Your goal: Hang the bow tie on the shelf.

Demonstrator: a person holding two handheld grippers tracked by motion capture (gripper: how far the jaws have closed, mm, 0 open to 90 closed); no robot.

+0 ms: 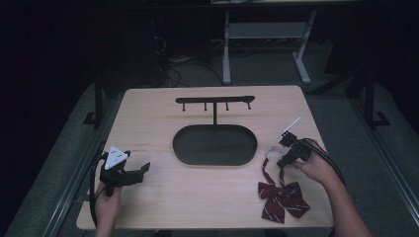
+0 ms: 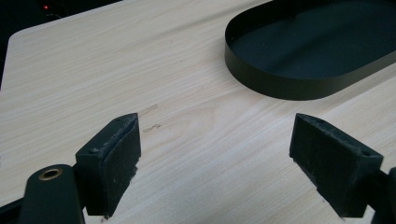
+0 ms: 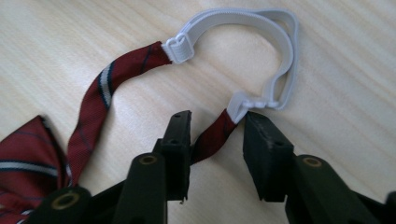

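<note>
Bow tie point(image 1: 282, 196) beside tray point(image 1: 184, 150); rack point(image 1: 215, 100) behind; gripper point(image 3: 215, 123) astride strap.

Pale wooden bench point(image 1: 197, 197): black oval metal tray point(image 1: 215, 144) with hook rail at centre. Left gripper point(image 1: 141, 170) rests at left edge. Right gripper point(image 1: 282, 149) at the white strap of the maroon striped fabric bow tie point(image 1: 282, 197).

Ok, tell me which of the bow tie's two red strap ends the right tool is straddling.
The shorter strap end, which meets the white elastic loop at the clip nearest the right tool. The other, longer strap arcs away, clear of the tool.
</note>
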